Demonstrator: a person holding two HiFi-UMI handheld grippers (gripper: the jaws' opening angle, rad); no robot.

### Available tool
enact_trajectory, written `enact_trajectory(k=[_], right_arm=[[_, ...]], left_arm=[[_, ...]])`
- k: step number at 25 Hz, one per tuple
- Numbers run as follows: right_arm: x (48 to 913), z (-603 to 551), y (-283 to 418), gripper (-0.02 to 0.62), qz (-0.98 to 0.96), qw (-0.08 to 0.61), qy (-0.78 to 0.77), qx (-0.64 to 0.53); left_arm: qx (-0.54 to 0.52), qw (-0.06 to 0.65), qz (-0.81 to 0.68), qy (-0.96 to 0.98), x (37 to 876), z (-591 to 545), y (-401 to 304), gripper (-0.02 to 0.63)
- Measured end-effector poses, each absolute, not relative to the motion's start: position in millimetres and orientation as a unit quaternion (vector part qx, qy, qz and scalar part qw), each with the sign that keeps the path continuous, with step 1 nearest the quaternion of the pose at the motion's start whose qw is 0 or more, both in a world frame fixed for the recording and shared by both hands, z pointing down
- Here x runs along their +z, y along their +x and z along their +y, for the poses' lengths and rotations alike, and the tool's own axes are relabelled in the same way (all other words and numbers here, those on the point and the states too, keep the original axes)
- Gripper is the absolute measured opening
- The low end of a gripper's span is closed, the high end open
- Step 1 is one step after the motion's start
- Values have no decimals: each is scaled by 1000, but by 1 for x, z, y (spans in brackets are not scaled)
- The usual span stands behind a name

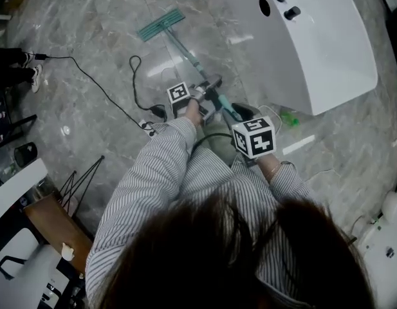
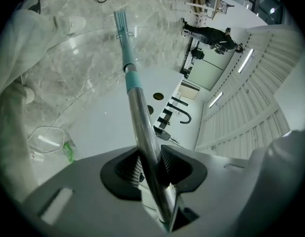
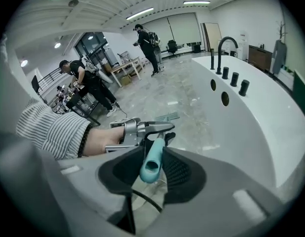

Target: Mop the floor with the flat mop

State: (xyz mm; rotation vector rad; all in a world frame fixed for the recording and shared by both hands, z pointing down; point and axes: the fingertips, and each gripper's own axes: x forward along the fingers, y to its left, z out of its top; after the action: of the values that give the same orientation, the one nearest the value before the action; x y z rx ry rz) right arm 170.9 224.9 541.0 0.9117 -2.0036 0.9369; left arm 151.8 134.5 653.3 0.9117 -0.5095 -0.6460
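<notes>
The flat mop's teal head (image 1: 161, 24) lies on the grey marble floor ahead of me, and its silver pole (image 1: 188, 58) slants back to both grippers. My left gripper (image 1: 206, 97) is shut on the metal pole (image 2: 141, 127), which runs up to the mop head (image 2: 123, 23) in the left gripper view. Just behind it, my right gripper (image 1: 231, 112) is shut on the teal handle end (image 3: 153, 158). In the right gripper view the left gripper (image 3: 142, 129) and the mop head (image 3: 167, 116) show beyond the handle.
A white bathtub (image 1: 314, 44) with black taps (image 3: 226, 46) stands close on the right. A black cable (image 1: 98, 85) and a power strip (image 1: 148, 127) lie on the floor at left. A green bottle (image 1: 288, 118) lies by the tub. People (image 3: 88, 83) stand far off.
</notes>
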Motion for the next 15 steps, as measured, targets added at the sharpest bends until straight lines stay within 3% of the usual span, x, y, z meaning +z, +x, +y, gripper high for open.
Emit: enact_trajectory(k=[7, 15], right_arm=[[497, 264, 212, 120, -778, 370, 348, 371], [487, 268, 215, 120, -774, 370, 349, 377]], left_arm=[[-299, 829, -216, 421, 614, 182, 197, 115], [-245, 835, -214, 444, 622, 194, 200, 121]])
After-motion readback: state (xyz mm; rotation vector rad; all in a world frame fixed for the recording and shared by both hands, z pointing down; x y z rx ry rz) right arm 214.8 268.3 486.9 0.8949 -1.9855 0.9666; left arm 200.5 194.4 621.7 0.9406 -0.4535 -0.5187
